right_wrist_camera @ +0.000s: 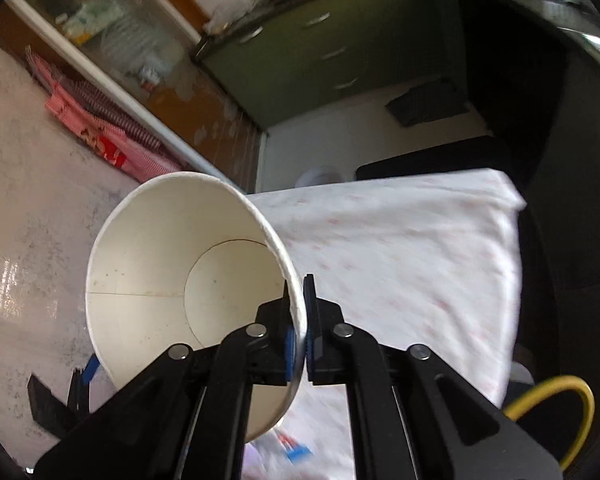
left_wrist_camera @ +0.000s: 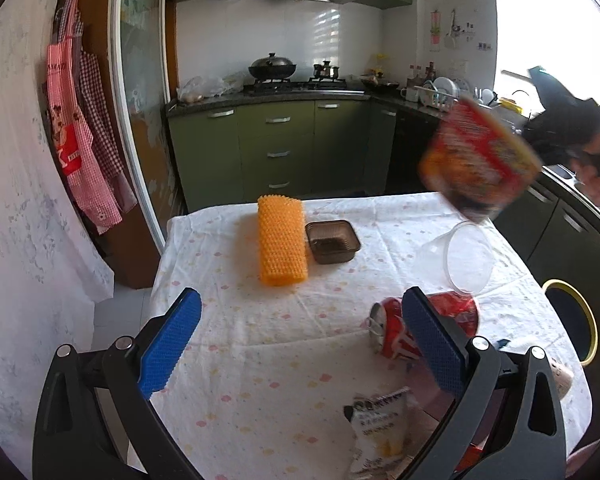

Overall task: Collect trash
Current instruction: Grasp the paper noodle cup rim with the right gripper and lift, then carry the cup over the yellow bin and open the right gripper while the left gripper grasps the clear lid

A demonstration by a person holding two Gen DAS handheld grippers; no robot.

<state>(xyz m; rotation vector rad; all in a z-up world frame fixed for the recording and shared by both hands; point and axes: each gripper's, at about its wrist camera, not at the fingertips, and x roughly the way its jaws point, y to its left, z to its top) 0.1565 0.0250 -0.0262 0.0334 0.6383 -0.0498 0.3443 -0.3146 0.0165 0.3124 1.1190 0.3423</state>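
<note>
Left tongs (left_wrist_camera: 300, 344) spread wide across the lower frame (blue pads apart), right tongs (right_wrist_camera: 299, 332) pinched together at lower centre, gripping a cup rim (right_wrist_camera: 296, 300).

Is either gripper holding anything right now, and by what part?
The right gripper pinches the noodle cup by its rim wall. The left gripper is open and holds nothing.

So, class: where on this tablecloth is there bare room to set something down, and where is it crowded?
Bare cloth lies between the left gripper and the orange spiky mat, and along the left edge. The right side is crowded: crushed red can, clear plastic cup, snack wrapper. The brown tray sits beside the mat.
</note>
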